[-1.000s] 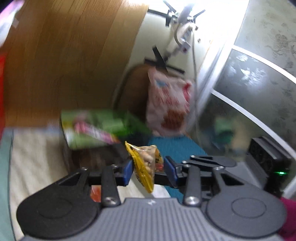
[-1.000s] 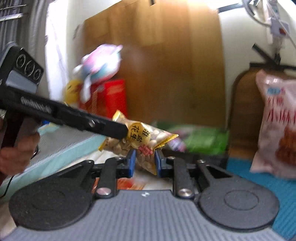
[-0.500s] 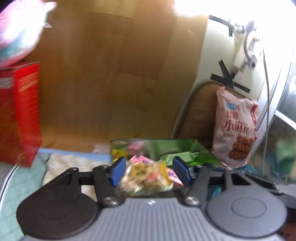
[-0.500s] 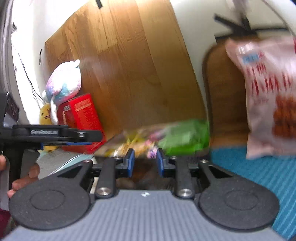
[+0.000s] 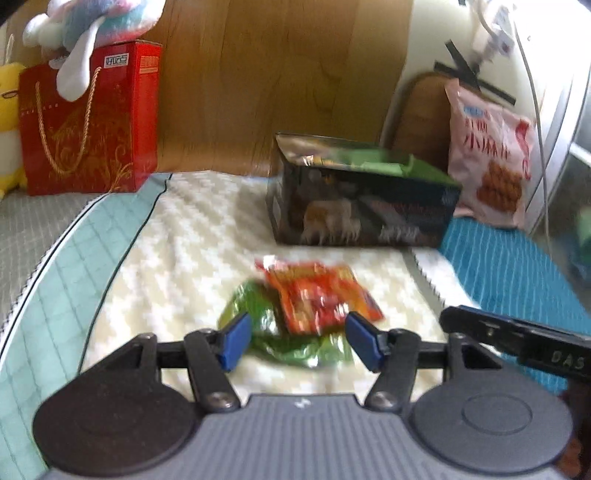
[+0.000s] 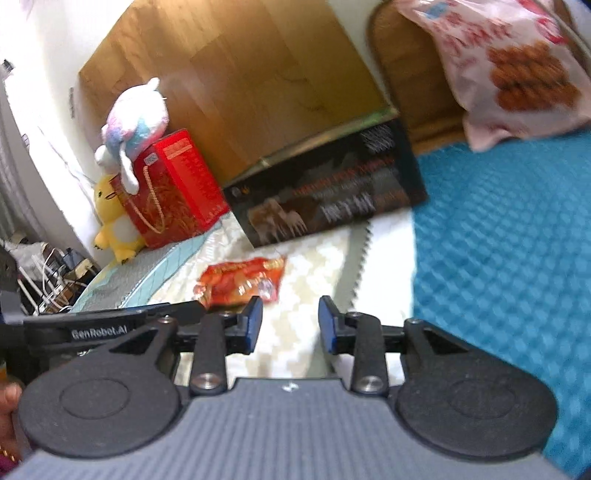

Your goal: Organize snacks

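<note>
An orange-red snack packet (image 5: 317, 291) lies on the cream blanket, overlapping a green packet (image 5: 273, 332) under it. My left gripper (image 5: 301, 341) is open and empty, its blue pads either side of the two packets and just above them. A dark open box (image 5: 362, 206) holding green packets stands behind them. In the right wrist view the orange-red packet (image 6: 240, 282) lies just ahead-left of my right gripper (image 6: 290, 325), which is open and empty. The dark box (image 6: 328, 195) is beyond it.
A red gift bag (image 5: 88, 122) with a plush toy (image 5: 88, 26) on top stands at the back left against a wooden board. A large pink snack bag (image 5: 491, 158) leans at the back right. A blue mat (image 6: 506, 236) lies to the right.
The yellow peanut packet held between both grippers a second ago went into the dark box. Both grippers have since drawn back and tipped down to the packets on the blanket.
</note>
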`<state>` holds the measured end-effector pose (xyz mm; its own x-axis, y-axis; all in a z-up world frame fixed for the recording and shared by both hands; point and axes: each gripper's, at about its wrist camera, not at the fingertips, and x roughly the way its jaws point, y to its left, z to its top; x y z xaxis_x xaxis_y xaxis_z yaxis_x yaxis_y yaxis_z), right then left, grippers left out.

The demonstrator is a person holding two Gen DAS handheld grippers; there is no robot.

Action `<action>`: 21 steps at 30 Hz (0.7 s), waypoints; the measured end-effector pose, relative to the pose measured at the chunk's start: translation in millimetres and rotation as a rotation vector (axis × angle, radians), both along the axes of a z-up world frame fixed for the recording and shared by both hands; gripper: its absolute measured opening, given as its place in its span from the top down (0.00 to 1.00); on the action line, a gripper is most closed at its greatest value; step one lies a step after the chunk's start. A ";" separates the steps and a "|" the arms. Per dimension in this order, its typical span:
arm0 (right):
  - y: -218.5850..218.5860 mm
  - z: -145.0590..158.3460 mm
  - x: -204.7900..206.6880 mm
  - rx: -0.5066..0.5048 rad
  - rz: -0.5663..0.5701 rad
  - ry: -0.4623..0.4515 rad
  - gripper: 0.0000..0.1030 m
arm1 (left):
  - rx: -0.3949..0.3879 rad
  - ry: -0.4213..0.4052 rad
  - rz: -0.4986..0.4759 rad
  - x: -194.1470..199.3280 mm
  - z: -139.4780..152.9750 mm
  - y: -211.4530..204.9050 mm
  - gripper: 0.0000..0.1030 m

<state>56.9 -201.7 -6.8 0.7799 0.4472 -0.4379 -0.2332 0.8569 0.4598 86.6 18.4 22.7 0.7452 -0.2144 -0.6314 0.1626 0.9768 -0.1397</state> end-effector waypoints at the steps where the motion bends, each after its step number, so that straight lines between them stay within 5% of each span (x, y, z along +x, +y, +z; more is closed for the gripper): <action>1: -1.2 -0.4 -4.2 0.005 -0.016 0.004 0.64 | 0.028 -0.006 0.004 -5.8 -1.7 -4.9 0.42; 8: -6.6 -4.7 -29.4 0.005 -0.101 -0.017 0.57 | 0.125 -0.031 0.073 -26.2 -2.5 -18.6 0.38; 21: -8.6 -5.1 -41.4 0.023 -0.107 -0.077 0.52 | 0.174 -0.046 0.212 -35.7 -18.7 -15.5 0.32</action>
<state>15.5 -210.4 -12.0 0.8543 0.3692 -0.3659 -0.1765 0.8682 0.4638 50.9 3.0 4.0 0.7904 0.0575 -0.6098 -0.0453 0.9983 0.0355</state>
